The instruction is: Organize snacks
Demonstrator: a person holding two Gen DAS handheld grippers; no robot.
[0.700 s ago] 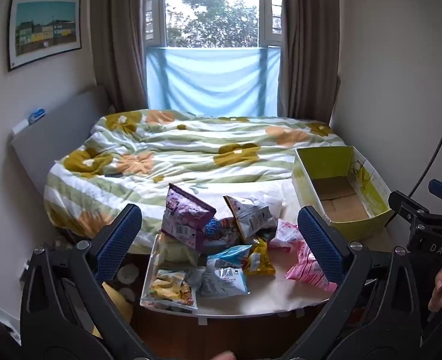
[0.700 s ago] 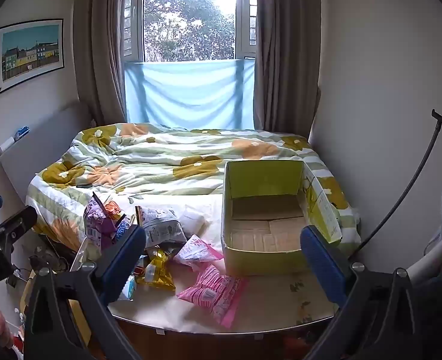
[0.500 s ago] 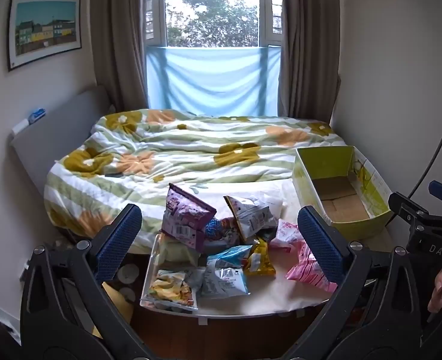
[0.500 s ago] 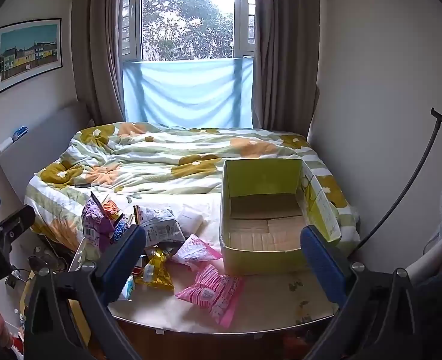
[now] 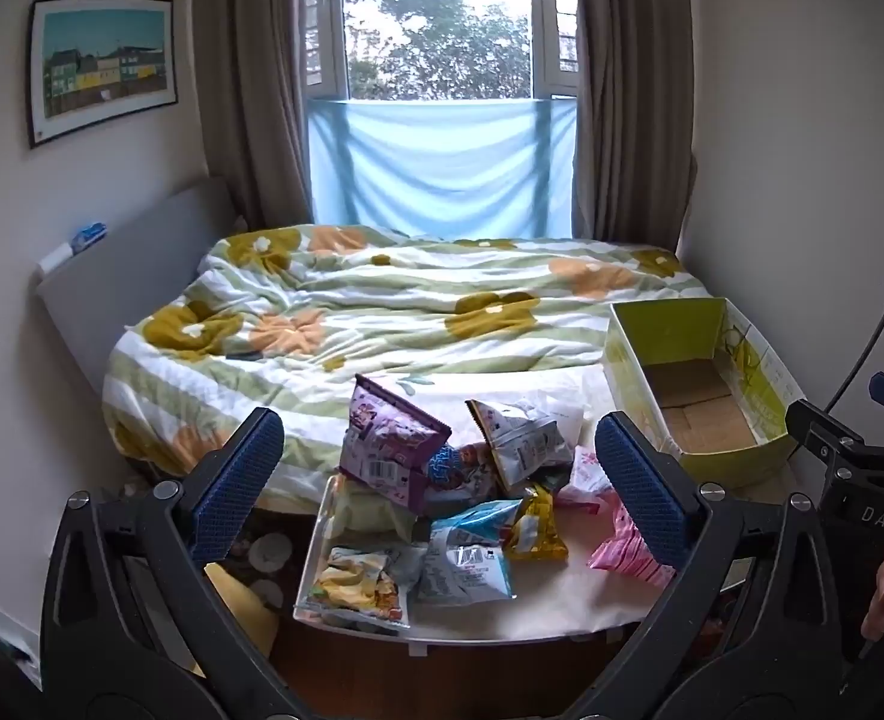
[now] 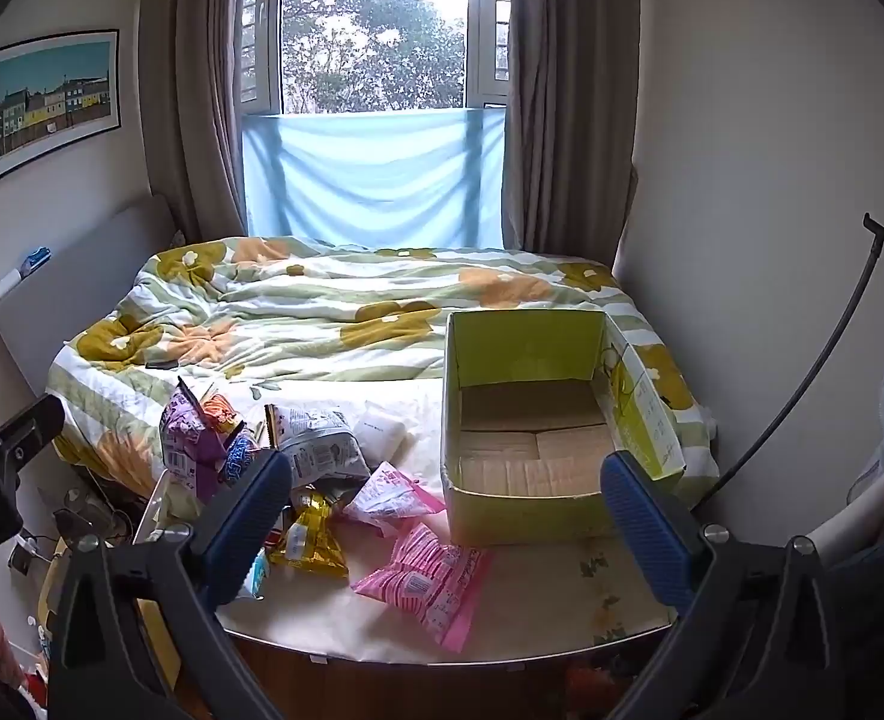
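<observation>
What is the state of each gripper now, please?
Left gripper: open, holding nothing, above the snack packets.
Right gripper: open, holding nothing, before the green cardboard box.

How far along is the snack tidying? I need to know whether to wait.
Nothing looks done: the green box holds no snacks. Nothing is in hand; the left gripper and right gripper are open, holding nothing. All the snack packets remain piled on the table.
</observation>
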